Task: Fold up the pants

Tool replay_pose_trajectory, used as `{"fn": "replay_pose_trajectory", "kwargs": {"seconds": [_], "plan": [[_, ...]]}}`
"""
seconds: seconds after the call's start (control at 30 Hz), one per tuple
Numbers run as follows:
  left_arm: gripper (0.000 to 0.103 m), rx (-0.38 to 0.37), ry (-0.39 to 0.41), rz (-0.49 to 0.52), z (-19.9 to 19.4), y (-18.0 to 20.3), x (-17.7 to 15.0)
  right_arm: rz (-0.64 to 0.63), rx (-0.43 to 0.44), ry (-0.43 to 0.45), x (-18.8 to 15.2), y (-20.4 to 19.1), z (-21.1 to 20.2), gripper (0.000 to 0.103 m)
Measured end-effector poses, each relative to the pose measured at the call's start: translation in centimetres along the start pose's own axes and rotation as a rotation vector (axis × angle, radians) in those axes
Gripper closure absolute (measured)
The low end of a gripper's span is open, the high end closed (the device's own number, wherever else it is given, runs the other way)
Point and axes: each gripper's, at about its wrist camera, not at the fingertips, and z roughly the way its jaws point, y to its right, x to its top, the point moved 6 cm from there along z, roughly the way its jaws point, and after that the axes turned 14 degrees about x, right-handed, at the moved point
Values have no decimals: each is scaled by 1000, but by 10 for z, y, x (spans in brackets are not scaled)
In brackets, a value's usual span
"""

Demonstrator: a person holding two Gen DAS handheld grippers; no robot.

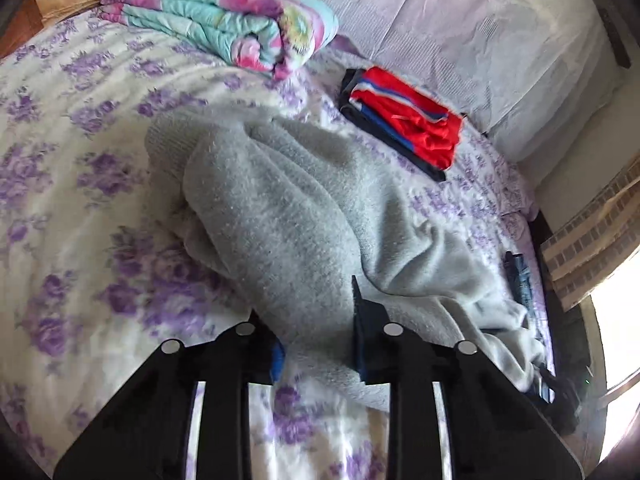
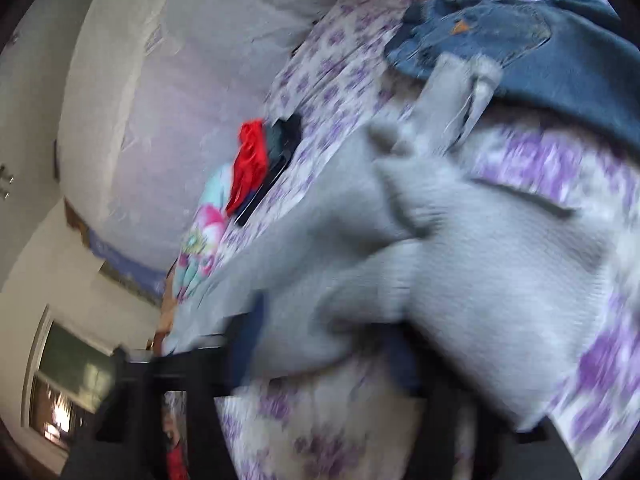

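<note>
I'm mid-fold: my left gripper point(image 1: 316, 340) and right gripper point(image 2: 324, 356) both pinch the pants point(image 1: 288, 200); next I lay them flat.

Right wrist view is motion-blurred throughout; the right gripper point(image 2: 320, 360) fingers are smeared, grip on the grey pants point(image 2: 460, 264) unclear. Jeans point(image 2: 540, 40) are cut off at the upper right. Pants hide the left gripper point(image 1: 316, 344) fingertips, lower centre.
</note>
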Motion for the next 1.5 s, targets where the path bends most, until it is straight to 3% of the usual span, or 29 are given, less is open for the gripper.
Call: {"fn": "replay_pose_trajectory", "kwargs": {"seconds": [0.03,0.07,0.17,0.23,0.3,0.33,0.37,0.43,0.47,0.53,0.63,0.73,0.83,0.9,1.07,1.13,1.2,1.27,1.3,1.4,1.47,1.5], "plan": [[80,-12,11,-2,-12,0,1,9,14,14,6,-3,-5,90],[80,-23,25,1,-24,0,3,-5,37,31,11,-14,-14,92],[80,-59,58,16,-67,1,1,-169,45,54,14,-61,-51,92],[79,-55,59,44,-92,-3,-14,-211,49,-2,10,-80,-68,91],[73,-30,32,83,-100,-11,-34,-264,-10,-78,-8,-85,-85,81],[67,-8,-12,114,-97,-17,-50,-277,-42,-115,-17,-80,-91,59],[59,17,-60,129,-92,-25,-63,-278,-75,-139,-27,-75,-98,44],[51,64,-101,108,-84,-47,-82,-266,-131,-113,-34,-61,-103,35],[37,71,-108,92,-83,-57,-88,-264,-173,-91,-33,-55,-109,34],[31,64,-91,29,-91,-78,-90,-230,-171,-57,-26,-45,-118,34],[29,132,22,-28,-119,-99,-69,-165,-136,1,-3,-40,-117,30],[14,200,134,-56,-139,-112,-32,-128,-116,3,11,-37,-101,22],[14,229,106,-28,-113,-111,13,-77,-121,-38,23,-32,-66,14],[14,224,17,11,-74,-103,37,-48,-147,-62,30,-25,-43,12],[14,333,-177,112,24,-97,63,46,-143,-118,46,-14,-2,11],[15,280,-246,98,44,-98,61,69,-136,-148,51,-11,10,11],[21,179,-293,133,51,-92,58,105,-147,-162,53,-5,19,10],[46,136,-281,172,47,-84,55,137,-132,-178,54,-1,28,10],[50,123,-274,198,43,-78,51,160,-113,-184,54,-1,34,10],[66,184,-202,285,35,-63,45,200,-109,-216,54,4,51,10],[81,171,-188,283,31,-56,44,223,-146,-272,52,13,68,10],[83,159,-181,264,26,-54,45,248,-161,-271,51,17,72,10]]}}
